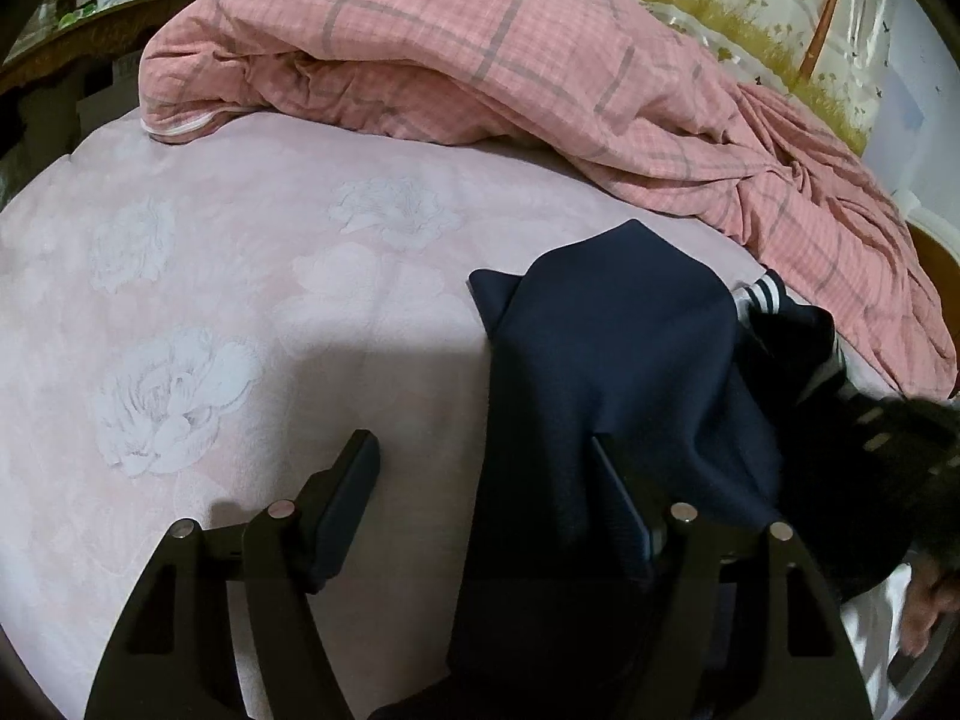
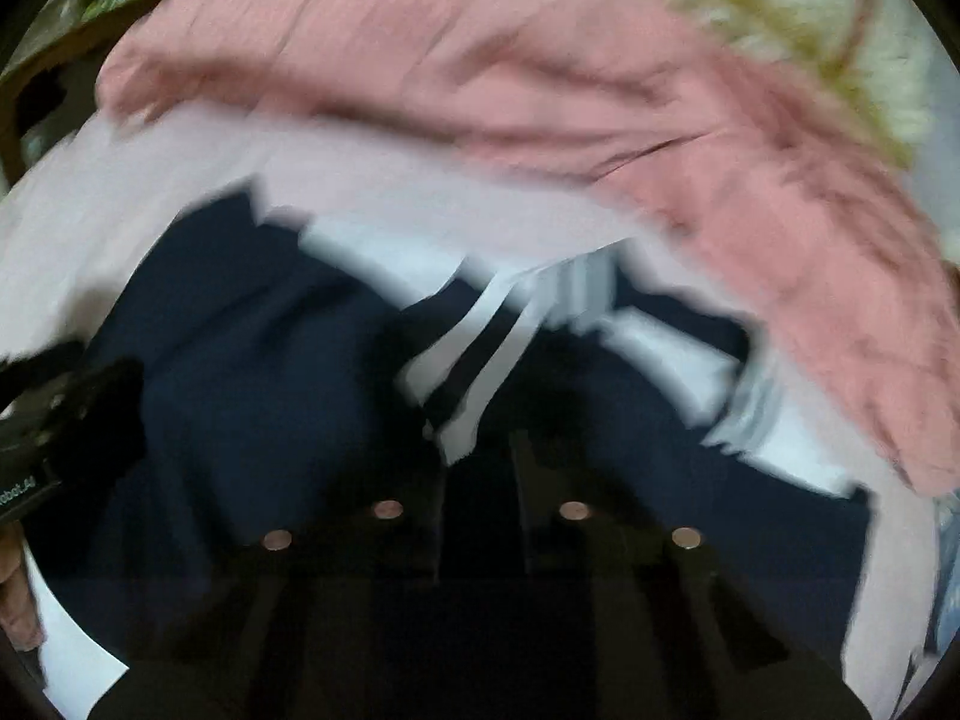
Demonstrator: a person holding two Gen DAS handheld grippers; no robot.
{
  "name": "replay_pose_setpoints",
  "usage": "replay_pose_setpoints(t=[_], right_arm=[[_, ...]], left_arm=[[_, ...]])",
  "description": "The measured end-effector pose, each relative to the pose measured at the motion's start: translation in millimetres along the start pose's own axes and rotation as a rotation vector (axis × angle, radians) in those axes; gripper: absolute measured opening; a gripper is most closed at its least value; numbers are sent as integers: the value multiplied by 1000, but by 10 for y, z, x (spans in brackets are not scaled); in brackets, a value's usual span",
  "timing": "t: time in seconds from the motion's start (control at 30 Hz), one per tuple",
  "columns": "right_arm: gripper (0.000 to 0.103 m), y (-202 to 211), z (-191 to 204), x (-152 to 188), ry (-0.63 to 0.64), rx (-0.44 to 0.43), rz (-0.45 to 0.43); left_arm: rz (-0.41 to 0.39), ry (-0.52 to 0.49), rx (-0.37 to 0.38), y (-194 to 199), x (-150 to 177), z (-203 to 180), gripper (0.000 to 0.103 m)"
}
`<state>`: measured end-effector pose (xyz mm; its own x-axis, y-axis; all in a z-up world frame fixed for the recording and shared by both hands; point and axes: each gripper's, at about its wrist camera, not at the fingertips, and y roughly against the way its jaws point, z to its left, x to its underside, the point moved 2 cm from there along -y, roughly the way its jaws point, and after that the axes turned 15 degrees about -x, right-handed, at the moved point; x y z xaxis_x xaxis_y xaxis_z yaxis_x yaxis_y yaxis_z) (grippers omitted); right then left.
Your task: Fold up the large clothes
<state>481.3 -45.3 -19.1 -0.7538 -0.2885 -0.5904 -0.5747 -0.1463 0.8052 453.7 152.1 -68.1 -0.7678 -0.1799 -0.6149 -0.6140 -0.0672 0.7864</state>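
Navy garment point(image 1: 618, 360) with white stripes lies toward the bed's point(image 1: 240, 300) near right edge, draped over one finger of the half-open left gripper point(image 1: 486, 480), while the right gripper point(image 2: 480, 468), jaws nearly closed, seems to pinch its cloth

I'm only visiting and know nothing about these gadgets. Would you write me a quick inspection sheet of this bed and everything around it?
Surface: bed sheet, pale pink with white flowers.
Job's things: navy garment with white stripes, bunched on the sheet.
Clutter: pink checked quilt heaped along the far side.
Grippers: left gripper open, one finger under the navy cloth, the other over bare sheet; right gripper jaws close together over the garment, picture too blurred to tell a grip.
Cables: nothing seen.
Surroundings: shiny curtain printed with trees and grass; wooden table edge with cluttered items.
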Motion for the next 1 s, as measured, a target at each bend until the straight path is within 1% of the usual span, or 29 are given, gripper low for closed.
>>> replay_pose_setpoints(t=[0.03, 0.07, 0.13, 0.2, 0.23, 0.3, 0.33, 0.37, 0.43, 0.5, 0.57, 0.63, 0.67, 0.7, 0.73, 0.77, 0.8, 0.83, 0.87, 0.9, 0.93, 0.97, 1.0], right_arm=[[18, 177, -123, 24, -5, 44, -61], [18, 340, -281, 61, -24, 78, -90], [18, 595, -617, 156, -74, 92, -108], [18, 762, -930, 260, -103, 138, -120], [18, 869, -1162, 371, -127, 165, -121], [17, 967, -1458, 534, -167, 201, -119], [14, 1003, -1649, 651, -192, 217, -112], [13, 996, -1812, 746, -212, 224, -104], [14, 906, -2103, 989, -276, 143, -69], [14, 846, -2290, 1189, -330, 101, -57], [15, 863, -2384, 1359, -384, 46, -87], [20, 907, -2483, 1485, -442, 2, -120], [30, 933, -2513, 1524, -461, -4, -134], [47, 917, -2533, 1521, -468, 5, -140], [54, 982, -2581, 1546, -476, 54, -154], [58, 1020, -2614, 1535, -478, 86, -178], [58, 1055, -2618, 1557, -484, 90, -195], [58, 1091, -2674, 1569, -506, 65, -213], [58, 1091, -2720, 1578, -530, 21, -218], [58, 1058, -2754, 1568, -552, -41, -214], [58, 993, -2757, 1560, -561, -123, -194], [58, 893, -2728, 1544, -553, -182, -156], [58, 773, -2694, 1530, -538, -183, -104]], left_arm=[[-5, 3, 7, 15, -8, 7, 70], [-13, 8, 14, 37, -19, 17, 70], [-25, 19, 15, 82, -33, 33, 72], [-22, 24, 8, 88, -35, 41, 75], [-15, 23, 3, 72, -32, 37, 75], [8, 13, -2, 25, -19, 12, 75], [12, 5, -4, 11, -8, -1, 75], [9, -11, -18, 8, -1, -29, 75], [1, -48, -57, 1, 21, -96, 75], [-7, -84, -92, -8, 52, -160, 76], [-14, -97, -80, 1, 55, -181, 77], [-10, -88, -58, -5, 51, -155, 79], [-8, -85, -52, -8, 50, -144, 80], [-8, -84, -49, -8, 48, -141, 80], [-8, -86, -51, -8, 48, -145, 80], [-8, -90, -55, -8, 50, -149, 80], [-9, -93, -59, -8, 51, -155, 81], [-10, -95, -62, -6, 50, -161, 81], [-10, -96, -63, -6, 51, -163, 81], [-10, -96, -62, -7, 54, -163, 81], [-10, -96, -62, -8, 53, -164, 81], [-10, -96, -63, -11, 54, -166, 81], [-10, -99, -67, -18, 54, -168, 81]])
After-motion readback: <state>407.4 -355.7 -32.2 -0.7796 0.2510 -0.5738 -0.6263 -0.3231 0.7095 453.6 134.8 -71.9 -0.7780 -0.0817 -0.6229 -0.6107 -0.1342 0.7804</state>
